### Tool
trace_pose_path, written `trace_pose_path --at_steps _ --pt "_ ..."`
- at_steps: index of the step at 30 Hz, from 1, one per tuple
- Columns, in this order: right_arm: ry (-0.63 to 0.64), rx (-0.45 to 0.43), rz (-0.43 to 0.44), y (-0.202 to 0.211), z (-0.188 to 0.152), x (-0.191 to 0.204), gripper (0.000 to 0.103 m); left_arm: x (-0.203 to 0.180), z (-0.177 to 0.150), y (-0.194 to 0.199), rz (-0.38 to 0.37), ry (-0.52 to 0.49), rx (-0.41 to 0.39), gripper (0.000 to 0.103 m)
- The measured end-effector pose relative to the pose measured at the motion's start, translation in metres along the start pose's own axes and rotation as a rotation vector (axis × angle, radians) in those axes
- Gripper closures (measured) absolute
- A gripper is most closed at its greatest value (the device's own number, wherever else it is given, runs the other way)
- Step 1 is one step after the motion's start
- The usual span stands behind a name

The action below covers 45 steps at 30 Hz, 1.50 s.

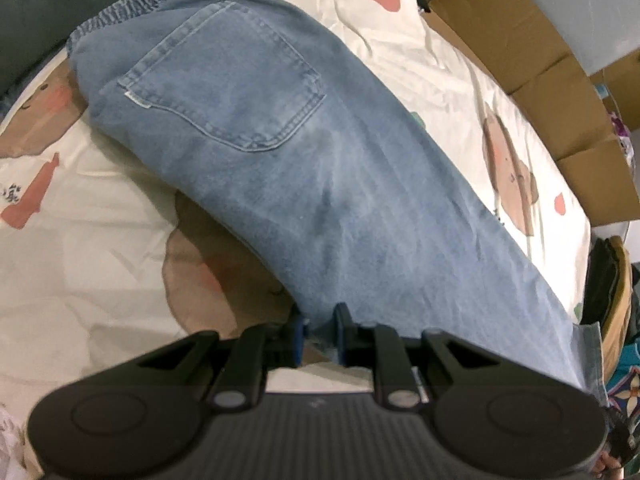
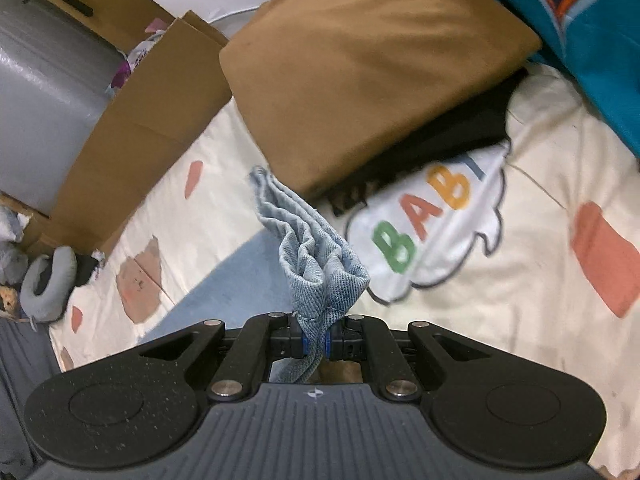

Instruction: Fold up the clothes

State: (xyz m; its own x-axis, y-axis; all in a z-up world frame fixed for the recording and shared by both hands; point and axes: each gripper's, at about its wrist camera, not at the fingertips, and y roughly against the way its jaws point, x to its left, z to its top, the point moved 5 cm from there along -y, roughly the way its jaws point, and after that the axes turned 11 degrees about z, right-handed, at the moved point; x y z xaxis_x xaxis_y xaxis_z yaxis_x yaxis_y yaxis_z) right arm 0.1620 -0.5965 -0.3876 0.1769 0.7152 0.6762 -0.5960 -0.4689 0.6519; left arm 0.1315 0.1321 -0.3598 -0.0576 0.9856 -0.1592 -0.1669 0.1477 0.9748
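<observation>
Light blue jeans (image 1: 304, 168) lie folded lengthwise on a cream bedsheet (image 1: 80, 248), elastic waistband at the far left, back pocket facing up. My left gripper (image 1: 320, 334) is shut on the near edge of the jeans leg, denim pinched between its blue pads. In the right wrist view my right gripper (image 2: 316, 340) is shut on the bunched hem of the jeans (image 2: 320, 256), which stands up crumpled above the jaws, lifted off the sheet. More of the denim (image 2: 236, 292) lies flat below and to the left.
A folded brown garment (image 2: 360, 68) sits on a black one (image 2: 440, 136) just beyond the hem, with a teal patterned cloth (image 2: 580, 32) at the far right. Cardboard boxes (image 2: 132, 120) line the bed's edge. A grey neck pillow (image 2: 48, 284) lies at the left.
</observation>
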Motion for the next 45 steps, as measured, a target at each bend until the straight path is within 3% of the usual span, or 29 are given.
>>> trace_pose_path --at_steps 8,27,33,37,41,45 --pt "0.049 0.048 -0.022 0.025 -0.023 -0.006 0.097 0.006 0.003 0.005 0.015 0.022 -0.011 0.089" --pt "-0.129 0.126 -0.108 0.050 -0.077 -0.061 0.096 0.011 0.008 -0.014 0.048 0.013 0.029 0.090" --pt "-0.250 0.127 -0.140 0.043 -0.087 -0.082 0.091 0.005 0.014 -0.027 0.070 -0.003 0.044 0.089" --pt "-0.334 0.116 -0.180 0.050 -0.089 -0.095 0.080 0.004 0.012 -0.030 0.078 -0.011 0.047 0.089" --pt "-0.331 0.137 -0.223 0.062 -0.091 -0.103 0.078 0.001 0.013 -0.030 0.084 -0.016 0.051 0.088" --pt "-0.213 0.152 -0.255 0.074 -0.084 -0.093 0.077 0.002 0.005 -0.023 0.087 -0.026 0.043 0.089"
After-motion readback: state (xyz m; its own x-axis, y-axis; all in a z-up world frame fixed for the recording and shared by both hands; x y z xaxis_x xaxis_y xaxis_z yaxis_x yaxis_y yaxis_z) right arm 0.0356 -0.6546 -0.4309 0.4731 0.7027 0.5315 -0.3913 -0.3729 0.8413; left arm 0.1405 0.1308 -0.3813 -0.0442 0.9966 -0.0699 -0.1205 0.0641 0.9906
